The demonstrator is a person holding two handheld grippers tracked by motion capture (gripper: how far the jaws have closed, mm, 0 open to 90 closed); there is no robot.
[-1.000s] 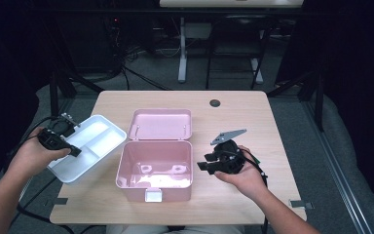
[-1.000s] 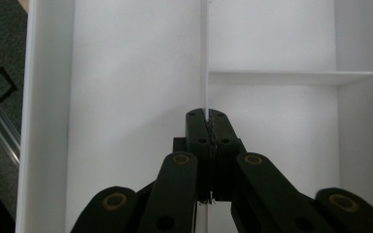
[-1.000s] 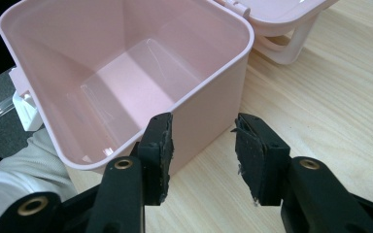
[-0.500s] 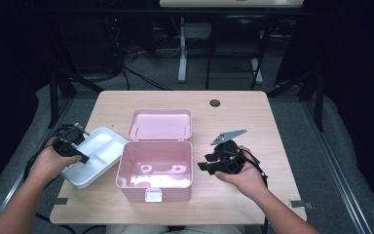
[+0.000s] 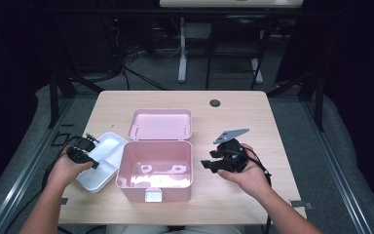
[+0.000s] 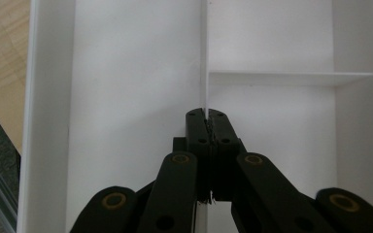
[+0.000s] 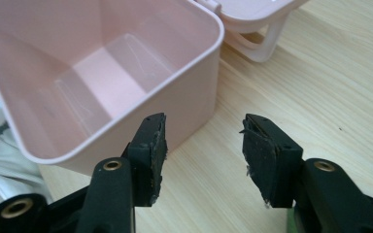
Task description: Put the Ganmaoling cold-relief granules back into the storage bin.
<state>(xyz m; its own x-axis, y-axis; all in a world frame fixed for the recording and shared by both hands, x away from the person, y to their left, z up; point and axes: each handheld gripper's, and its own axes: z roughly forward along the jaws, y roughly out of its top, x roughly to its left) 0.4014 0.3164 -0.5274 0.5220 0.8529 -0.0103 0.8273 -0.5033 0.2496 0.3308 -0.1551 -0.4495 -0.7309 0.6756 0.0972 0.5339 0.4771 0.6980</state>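
On the table, a white tray is seen lying just left of the open pink box, its right edge touching or nearly touching the box wall. The tray is gripped by the left gripper: in the left gripper view the jaws are closed together on the thin middle divider of the tray, the pads pressed against either side of it, with a cross partition seen further along. The box lid is laid back flat behind the box. To the right of the box, the right gripper is held low over the table, its jaws apart and just widened, with nothing between them; in the right gripper view bare wood is seen between the pads, beside a box corner.
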